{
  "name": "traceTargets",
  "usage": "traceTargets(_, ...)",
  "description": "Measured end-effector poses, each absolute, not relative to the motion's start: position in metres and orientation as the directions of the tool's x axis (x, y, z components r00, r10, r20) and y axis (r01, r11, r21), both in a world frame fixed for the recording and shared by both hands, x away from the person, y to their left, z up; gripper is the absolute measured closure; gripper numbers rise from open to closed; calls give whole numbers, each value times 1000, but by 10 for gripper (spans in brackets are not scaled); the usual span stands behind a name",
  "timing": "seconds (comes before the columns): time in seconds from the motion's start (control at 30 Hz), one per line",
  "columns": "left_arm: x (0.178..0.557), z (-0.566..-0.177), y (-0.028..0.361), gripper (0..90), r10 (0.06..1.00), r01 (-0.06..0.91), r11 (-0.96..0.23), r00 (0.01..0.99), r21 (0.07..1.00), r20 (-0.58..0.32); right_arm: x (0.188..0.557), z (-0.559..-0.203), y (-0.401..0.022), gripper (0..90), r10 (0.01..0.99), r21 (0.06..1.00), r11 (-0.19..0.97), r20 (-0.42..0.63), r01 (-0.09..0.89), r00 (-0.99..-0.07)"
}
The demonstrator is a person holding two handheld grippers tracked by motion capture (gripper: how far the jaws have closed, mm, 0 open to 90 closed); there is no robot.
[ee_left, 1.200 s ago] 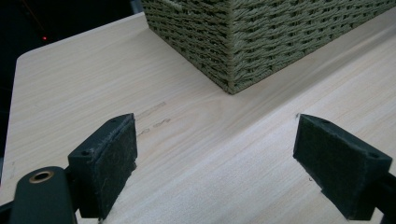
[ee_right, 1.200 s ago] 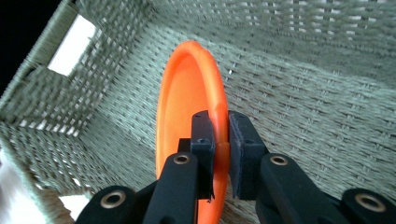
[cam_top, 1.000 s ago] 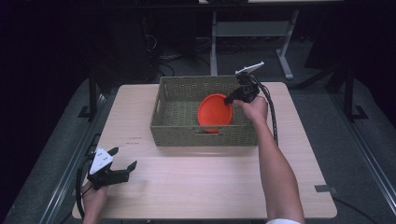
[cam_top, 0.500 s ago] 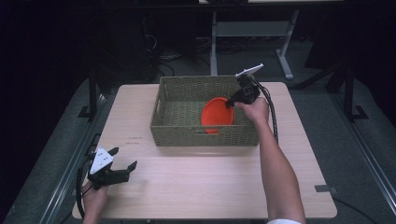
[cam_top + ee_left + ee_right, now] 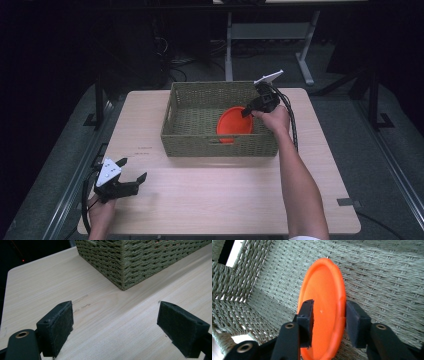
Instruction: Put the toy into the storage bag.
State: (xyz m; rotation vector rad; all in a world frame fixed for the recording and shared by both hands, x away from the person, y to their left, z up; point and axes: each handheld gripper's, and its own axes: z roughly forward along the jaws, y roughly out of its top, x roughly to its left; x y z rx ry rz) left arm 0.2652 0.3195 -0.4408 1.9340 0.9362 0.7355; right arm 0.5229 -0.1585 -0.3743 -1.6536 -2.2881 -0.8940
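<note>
Holding the orange plate (image 5: 324, 307) on edge inside the woven basket (image 5: 192, 137), my right tool (image 5: 329, 320) has one pad against the plate's inner face and the other just outside its rim, so I read it as closed on the plate. The plate stands tilted in the basket's right half, near the right wall, its lower edge close to the basket floor.

My worry is the grip itself. The pads pinch a thin, curved rim, and the plate looks smooth; if I twist my wrist or ease the squeeze, I judge it could pivot between the pads or slide out and clatter down. Swinging it sideways could knock its edge against the basket's right wall, and lifting it carelessly could catch the rim on the top of the weave and drag the basket across the desk (image 5: 210, 200).

My left tool (image 5: 122, 180) waits over the desk, well apart from the basket's near-left corner, its jaws wide with bare wood between them.

From the high view, the basket's near wall hides the plate's lower part, so I cannot tell whether it touches the basket floor. In the right gripper view the plate's bottom edge is cut off behind my own jaws. The room beyond the basket is too dark to read.
</note>
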Motion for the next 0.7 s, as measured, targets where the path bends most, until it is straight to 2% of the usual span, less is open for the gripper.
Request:
traceTargets(0.27, 265, -441, 319, 130, 824, 332, -370, 550, 868, 141, 524, -378, -160, 537, 823, 317, 185, 468, 930, -323)
traceTargets(0.53, 265, -441, 319, 130, 824, 331, -374, 547, 866, 147, 522, -374, -162, 526, 839, 329, 190, 435, 925, -328)
traceTargets(0.7, 266, -441, 318, 130, 824, 331, -373, 547, 867, 146, 519, -369, -170, 521, 828, 338, 184, 452, 923, -331)
